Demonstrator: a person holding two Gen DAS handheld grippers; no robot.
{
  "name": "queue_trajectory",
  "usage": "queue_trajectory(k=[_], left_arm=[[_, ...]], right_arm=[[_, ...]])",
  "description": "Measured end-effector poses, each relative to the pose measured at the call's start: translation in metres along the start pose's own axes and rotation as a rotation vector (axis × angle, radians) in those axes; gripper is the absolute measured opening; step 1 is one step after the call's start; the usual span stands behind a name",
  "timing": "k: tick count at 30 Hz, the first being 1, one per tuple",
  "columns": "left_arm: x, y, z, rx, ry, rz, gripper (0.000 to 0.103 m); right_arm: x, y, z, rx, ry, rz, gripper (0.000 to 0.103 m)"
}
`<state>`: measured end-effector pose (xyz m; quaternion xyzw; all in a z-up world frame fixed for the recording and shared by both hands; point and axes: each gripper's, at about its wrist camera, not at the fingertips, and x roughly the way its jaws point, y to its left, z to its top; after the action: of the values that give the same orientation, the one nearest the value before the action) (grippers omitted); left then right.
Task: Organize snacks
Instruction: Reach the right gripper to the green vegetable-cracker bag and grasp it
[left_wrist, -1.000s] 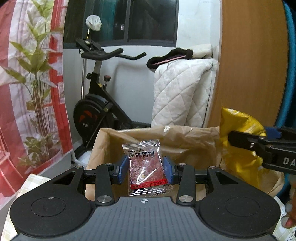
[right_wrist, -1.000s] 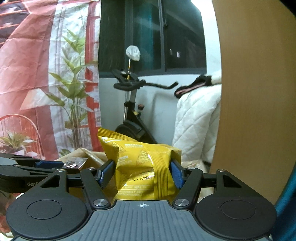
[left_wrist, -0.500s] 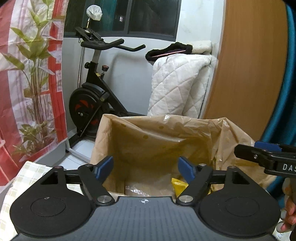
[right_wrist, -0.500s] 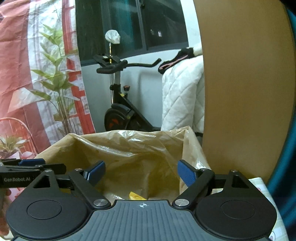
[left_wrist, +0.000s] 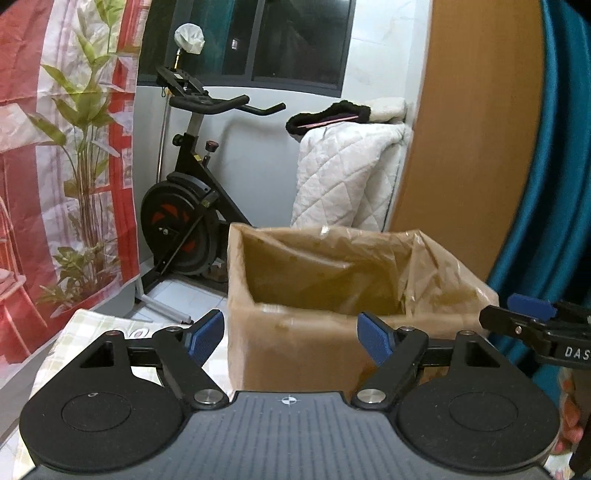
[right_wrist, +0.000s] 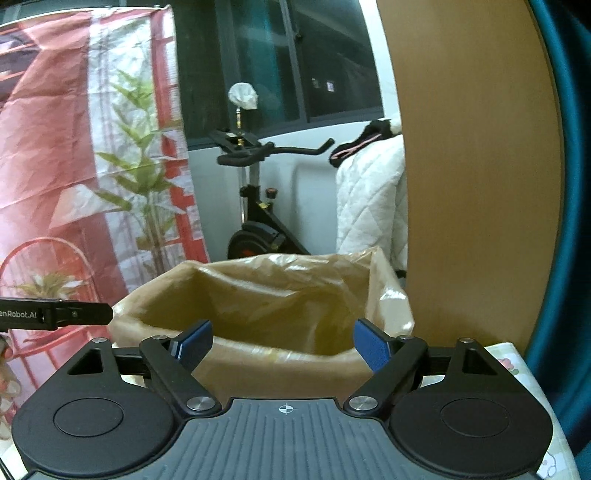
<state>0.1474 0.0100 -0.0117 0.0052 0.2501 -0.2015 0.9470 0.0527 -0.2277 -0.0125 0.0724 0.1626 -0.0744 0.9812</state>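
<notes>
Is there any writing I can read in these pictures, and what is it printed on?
"DAS", cut off by the frame edge: on the side of the right gripper, seen from the left wrist.
"enRobot.AI", its start cut off: on the side of the left gripper, seen from the right wrist.
Tablecloth print: too blurred to read.
Box: no writing visible.
</notes>
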Motion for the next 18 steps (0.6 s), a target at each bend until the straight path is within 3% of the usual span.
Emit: queue_trajectory(k=[10,18], left_arm=[[-0.025,-0.002,-0.062,-0.048,0.097,-0.037,0.076],[-0.015,-0.012,-0.105,-0.103,0.205,-0.087,0.070]], right_arm=[[-0.020,0.017,-0.059,-0.028,0.133,0.069,0.075],[-0.029,0.016,-0.111,-0.024,0.244,0.062,0.069]])
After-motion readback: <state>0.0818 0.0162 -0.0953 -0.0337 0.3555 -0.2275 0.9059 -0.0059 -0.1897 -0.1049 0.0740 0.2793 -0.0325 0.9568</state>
